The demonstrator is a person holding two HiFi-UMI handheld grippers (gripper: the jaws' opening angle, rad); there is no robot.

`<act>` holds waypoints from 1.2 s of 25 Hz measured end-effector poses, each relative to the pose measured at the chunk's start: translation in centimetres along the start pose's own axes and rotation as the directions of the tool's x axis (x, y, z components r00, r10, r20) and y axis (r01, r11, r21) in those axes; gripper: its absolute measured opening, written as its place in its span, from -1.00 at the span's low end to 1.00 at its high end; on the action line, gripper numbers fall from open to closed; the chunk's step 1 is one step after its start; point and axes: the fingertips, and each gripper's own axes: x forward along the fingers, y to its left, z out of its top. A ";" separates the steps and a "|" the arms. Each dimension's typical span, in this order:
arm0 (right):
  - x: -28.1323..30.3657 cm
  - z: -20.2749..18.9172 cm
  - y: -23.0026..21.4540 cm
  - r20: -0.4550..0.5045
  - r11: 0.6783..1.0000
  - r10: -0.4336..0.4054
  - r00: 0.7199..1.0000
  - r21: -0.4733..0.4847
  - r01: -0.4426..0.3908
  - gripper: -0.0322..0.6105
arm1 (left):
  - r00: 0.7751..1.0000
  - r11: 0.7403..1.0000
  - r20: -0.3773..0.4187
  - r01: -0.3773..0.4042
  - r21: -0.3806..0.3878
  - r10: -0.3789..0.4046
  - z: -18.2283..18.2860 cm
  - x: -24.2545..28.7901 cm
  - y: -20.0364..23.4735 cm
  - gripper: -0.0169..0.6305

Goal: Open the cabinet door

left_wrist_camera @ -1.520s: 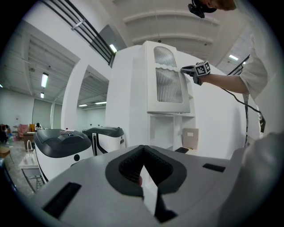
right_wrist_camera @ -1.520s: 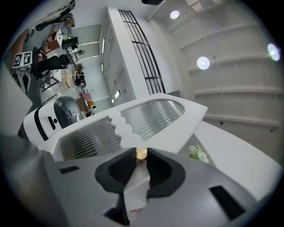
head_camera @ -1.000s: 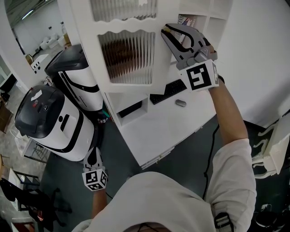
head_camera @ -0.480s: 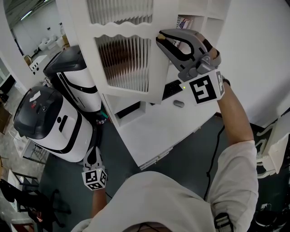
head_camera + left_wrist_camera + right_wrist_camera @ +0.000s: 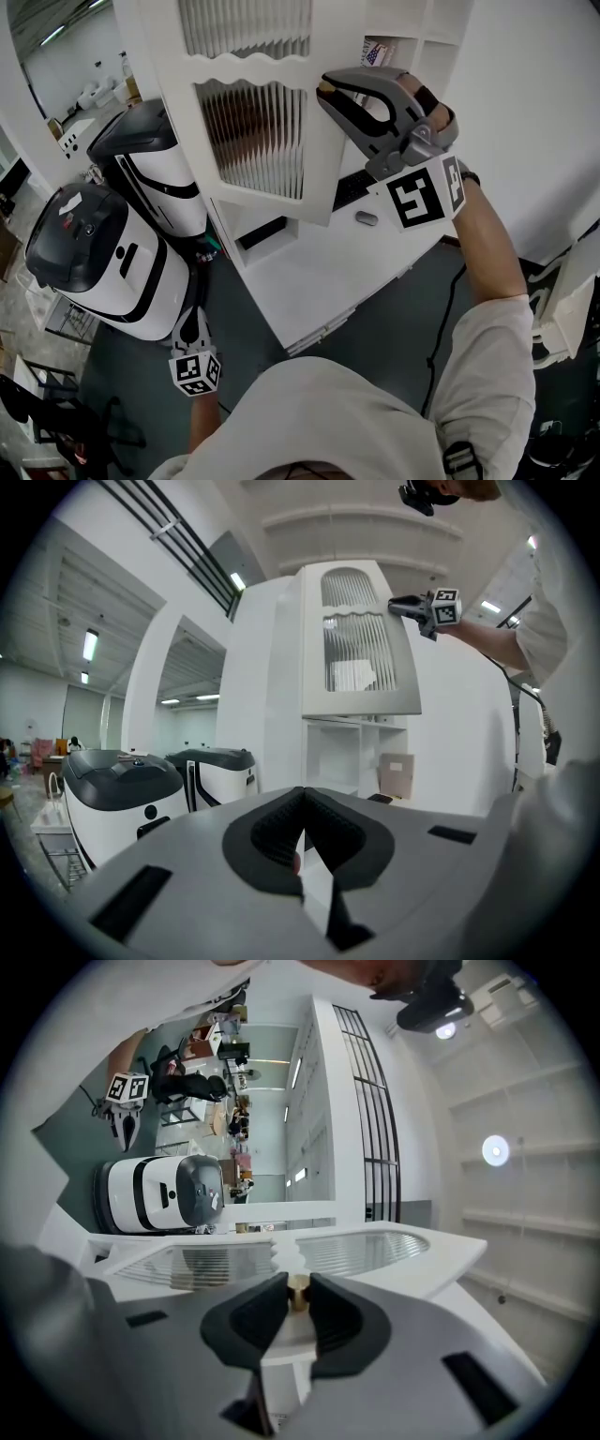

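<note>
since a second earlier the cabinet door [image 5: 319, 173] swung wider, our right gripper [image 5: 325, 91] clenched on its brass knob [image 5: 298, 1293] to pull it, our left gripper [image 5: 191, 321] hanging closed and idle.

The cabinet door [image 5: 272, 131] is swinging further out from the cabinet, its free edge drifting left in the head view and covering more of the keyboard [image 5: 352, 187] on the desk [image 5: 319, 272] behind it. The right gripper [image 5: 326, 90], clamped on the door's brass knob [image 5: 298, 1292], is travelling left with the door and rolling. As a result its marker cube [image 5: 424, 195] is showing more of its side face.
</note>
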 end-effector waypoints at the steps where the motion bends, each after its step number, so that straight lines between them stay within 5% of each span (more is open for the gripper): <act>1: -0.1 0.2 0.0 -0.001 1.000 0.002 1.000 -0.004 -0.002 -0.67 | 1.000 1.000 0.001 0.002 -0.001 -0.002 0.0 0.0 0.0 -0.95; 16: -0.4 4.8 0.6 -0.123 0.997 0.031 0.992 -0.062 -0.039 -0.67 | 0.999 0.999 0.008 0.039 -0.004 -0.039 0.0 0.0 -0.3 -0.95; 30: 0.4 10.8 1.3 -0.313 0.988 0.045 0.949 -0.129 -0.089 -0.67 | 0.998 0.998 0.013 0.054 -0.021 -0.053 -0.4 -0.9 0.7 -0.95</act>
